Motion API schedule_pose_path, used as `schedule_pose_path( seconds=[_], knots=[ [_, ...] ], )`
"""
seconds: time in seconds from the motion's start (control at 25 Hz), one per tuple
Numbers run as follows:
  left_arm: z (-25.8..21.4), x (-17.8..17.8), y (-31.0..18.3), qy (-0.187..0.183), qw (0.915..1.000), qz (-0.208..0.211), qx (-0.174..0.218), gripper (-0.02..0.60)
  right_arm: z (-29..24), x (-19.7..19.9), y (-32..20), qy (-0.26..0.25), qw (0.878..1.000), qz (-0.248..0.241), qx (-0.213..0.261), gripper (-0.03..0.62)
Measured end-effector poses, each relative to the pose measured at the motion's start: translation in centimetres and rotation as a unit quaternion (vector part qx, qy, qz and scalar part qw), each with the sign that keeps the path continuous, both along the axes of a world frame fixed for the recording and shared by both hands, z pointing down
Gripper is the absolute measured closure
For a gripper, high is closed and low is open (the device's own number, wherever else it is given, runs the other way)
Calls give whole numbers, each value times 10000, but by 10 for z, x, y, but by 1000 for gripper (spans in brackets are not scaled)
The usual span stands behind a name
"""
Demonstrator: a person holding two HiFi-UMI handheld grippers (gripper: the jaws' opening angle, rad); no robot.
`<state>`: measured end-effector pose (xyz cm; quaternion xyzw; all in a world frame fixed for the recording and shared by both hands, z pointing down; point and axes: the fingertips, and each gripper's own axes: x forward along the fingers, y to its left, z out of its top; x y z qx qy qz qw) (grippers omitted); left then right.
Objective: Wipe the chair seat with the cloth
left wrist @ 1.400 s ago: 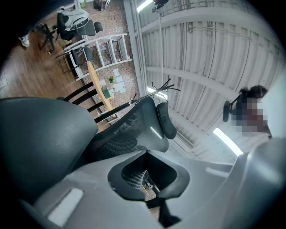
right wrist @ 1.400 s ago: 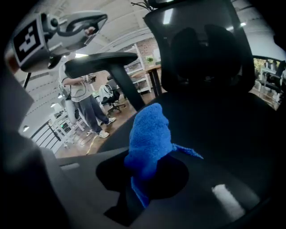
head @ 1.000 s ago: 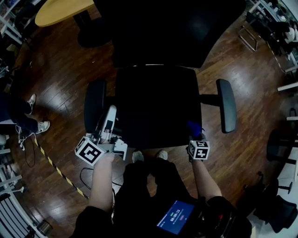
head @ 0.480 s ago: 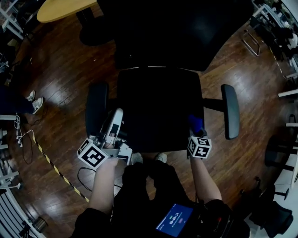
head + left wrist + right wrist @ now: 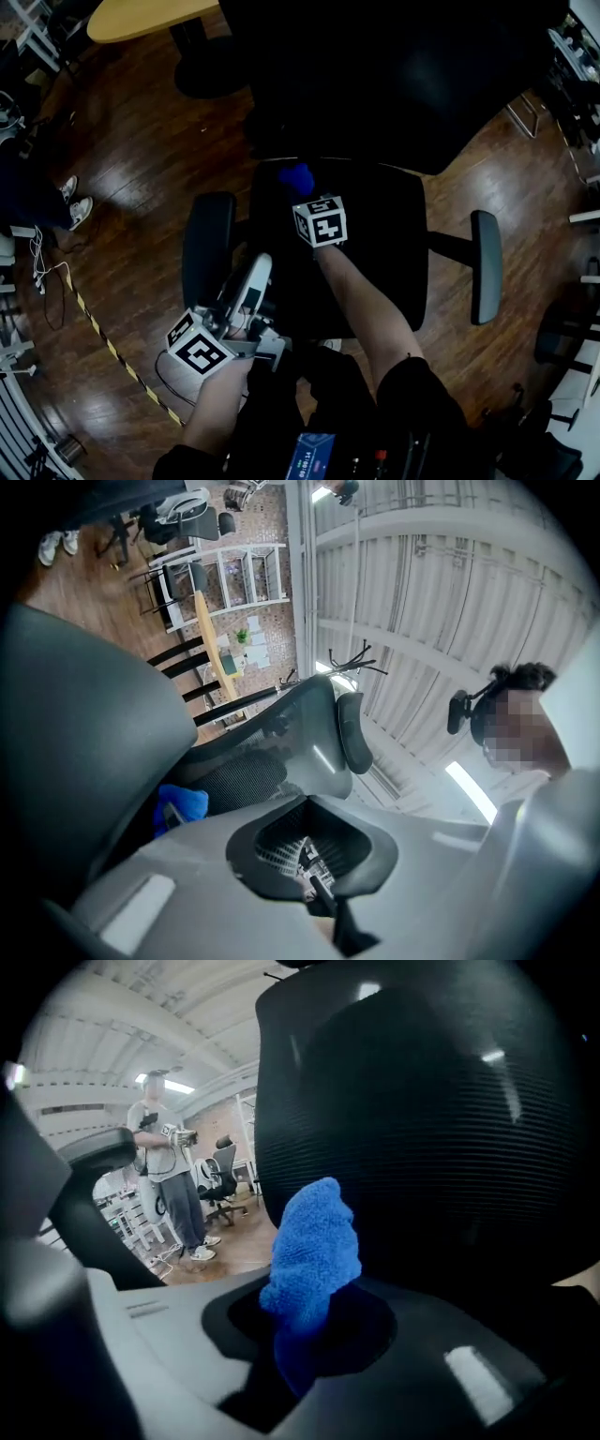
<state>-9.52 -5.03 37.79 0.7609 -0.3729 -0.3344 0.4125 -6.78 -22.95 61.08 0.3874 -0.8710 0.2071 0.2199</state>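
Observation:
The black chair seat (image 5: pixel 366 253) lies in the middle of the head view, with its dark backrest (image 5: pixel 375 75) behind. My right gripper (image 5: pixel 302 192) reaches over the seat's back left part, shut on the blue cloth (image 5: pixel 296 177). Seen from the right gripper view, the cloth (image 5: pixel 314 1251) sticks up out of my right gripper (image 5: pixel 309 1335) in front of the mesh backrest (image 5: pixel 441 1119). My left gripper (image 5: pixel 255 272) hangs beside the left armrest (image 5: pixel 208 248), jaws together, holding nothing. The left gripper view shows that gripper (image 5: pixel 314 878), the armrest (image 5: pixel 84 733) close by and the cloth (image 5: pixel 180 805) beyond.
The right armrest (image 5: pixel 486 267) juts out at the seat's right. A yellow table (image 5: pixel 141 17) stands at the far left. A person's shoes (image 5: pixel 73 199) and striped floor tape (image 5: pixel 103 337) are on the left. Someone (image 5: pixel 169 1185) stands further back in the room.
My right gripper has carried the cloth from the seat's front right edge across to its back left. The left gripper has stayed by the left armrest.

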Motion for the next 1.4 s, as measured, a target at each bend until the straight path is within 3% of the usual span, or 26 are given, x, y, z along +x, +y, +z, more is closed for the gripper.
schedule_pose_path(
  seconds=[0.2, 0.36, 0.48, 0.64, 0.84, 0.96, 1.08, 1.24, 1.32, 1.4],
  knots=[
    [-7, 2, -4, -34, 9999, -22, 150, 589, 28, -55, -6, 49, 9983, -578, -39, 511],
    [-4, -8, -8, -67, 9998, -147, 148, 589, 32, -56, -16, 241, 9978, -586, 215, 511],
    [-3, -17, -8, -100, 9996, -248, 127, 589, 44, -13, -31, 518, 9984, -183, 137, 511],
    [0, -21, -8, -221, 9992, -329, 80, 589, 52, 95, -46, 868, 9941, 657, -16, 511],
    [12, -21, -11, -360, 9986, -383, -107, 589, 42, 258, -41, 1484, 9697, 1937, -127, 511],
    [15, -22, -11, -421, 9981, -417, -162, 589, 33, 322, -31, 1447, 9559, 2550, -195, 511],
    [20, -19, -13, -447, 9977, -446, -245, 589, 31, 346, -26, 1123, 9504, 2883, -326, 511],
    [16, -15, -12, -411, 9979, -465, -207, 589, 30, 349, -21, 1221, 9517, 2805, -274, 511],
    [10, -13, -10, -372, 9983, -441, -122, 589, 23, 336, -20, 1194, 9550, 2710, -148, 511],
    [6, -14, -9, -350, 9985, -416, -58, 589, 12, 298, -20, 1004, 9641, 2457, 42, 511]
  ],
)
